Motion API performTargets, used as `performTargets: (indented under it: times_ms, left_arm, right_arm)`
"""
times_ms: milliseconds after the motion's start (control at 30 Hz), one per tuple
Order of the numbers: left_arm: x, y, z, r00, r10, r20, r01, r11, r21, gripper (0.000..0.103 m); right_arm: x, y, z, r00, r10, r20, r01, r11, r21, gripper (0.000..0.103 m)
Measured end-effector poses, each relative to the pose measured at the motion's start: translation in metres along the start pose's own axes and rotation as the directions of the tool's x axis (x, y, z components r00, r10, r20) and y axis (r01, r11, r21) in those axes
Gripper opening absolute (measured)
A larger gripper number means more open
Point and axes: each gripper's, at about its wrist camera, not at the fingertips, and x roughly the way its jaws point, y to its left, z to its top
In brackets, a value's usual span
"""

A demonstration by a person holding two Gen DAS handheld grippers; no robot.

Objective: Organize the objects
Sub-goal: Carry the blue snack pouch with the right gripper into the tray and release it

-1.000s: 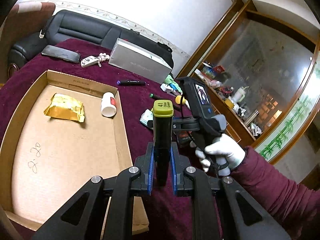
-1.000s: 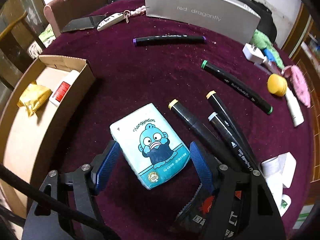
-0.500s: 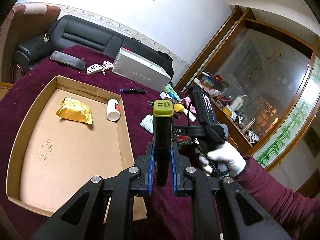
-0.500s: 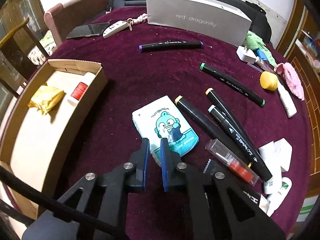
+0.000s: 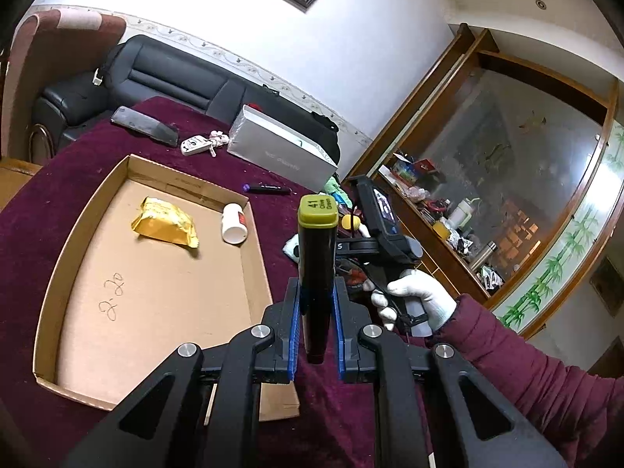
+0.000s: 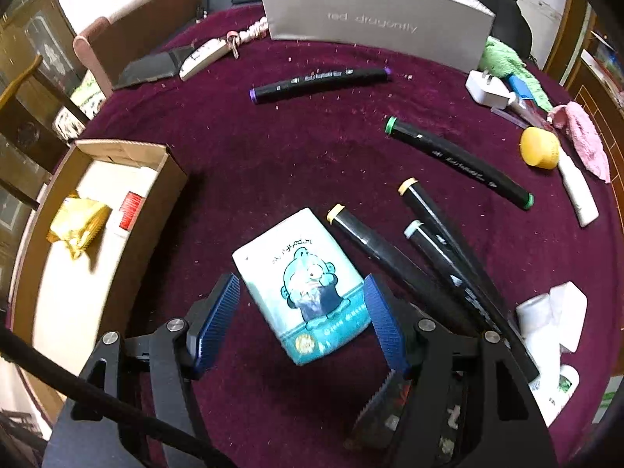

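Observation:
My left gripper (image 5: 316, 308) is shut on a black marker with an olive cap (image 5: 316, 257), held upright above the table, right of the cardboard tray (image 5: 249, 273). The tray holds a gold packet (image 5: 165, 222) and a white bottle (image 5: 234, 222). My right gripper (image 6: 302, 312) is open, its blue pads on either side of a pale blue tissue pack with a cartoon face (image 6: 304, 284) lying on the maroon cloth. Several black markers (image 6: 390, 257) lie right of the pack. The tray also shows at the left of the right wrist view (image 6: 167, 179).
A grey box (image 6: 374, 27) stands at the table's far side, with a key fob (image 6: 202, 58) and a dark phone (image 6: 148, 70) to its left. A purple-capped marker (image 6: 319, 82), a green-capped marker (image 6: 456, 160), a yellow cap (image 6: 540, 152), a charger (image 6: 487, 89) and white items (image 6: 553, 316) lie around.
My right gripper was shut above the tissue pack half a second ago and now stands open around it. My left gripper has tilted up, still holding the marker.

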Motion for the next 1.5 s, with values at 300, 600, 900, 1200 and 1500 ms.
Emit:
performTargets:
  times_ms: [300, 600, 900, 1200, 1500]
  left_arm:
    - [0.004, 0.012, -0.003, 1.000, 0.008, -0.009, -0.008, 1.000, -0.029, 0.012]
    - [-0.012, 0.010, -0.004, 1.000, 0.025, 0.017, -0.024, 0.999, -0.028, 0.012]
    - [-0.019, 0.030, 0.016, 0.991, 0.133, -0.023, -0.133, 0.991, -0.026, 0.012]
    - [0.034, 0.089, 0.045, 0.939, 0.244, -0.241, -0.270, 0.959, -0.083, 0.012]
    - [0.079, 0.134, 0.067, 0.890, 0.316, -0.329, -0.374, 0.918, -0.130, 0.012]
  right_arm:
    - [0.011, 0.013, -0.003, 0.996, -0.085, 0.019, 0.085, 0.996, -0.038, 0.045]
    - [-0.021, 0.001, -0.016, 0.997, 0.004, 0.074, -0.009, 0.998, 0.065, 0.033]
    - [-0.077, 0.043, -0.024, 0.977, 0.152, 0.150, -0.159, 0.987, 0.029, 0.033]
    - [-0.050, 0.130, -0.028, 0.954, 0.295, 0.052, -0.293, 0.955, -0.033, 0.034]
    - [-0.009, 0.149, -0.017, 0.978, 0.205, 0.030, -0.206, 0.978, 0.021, 0.034]
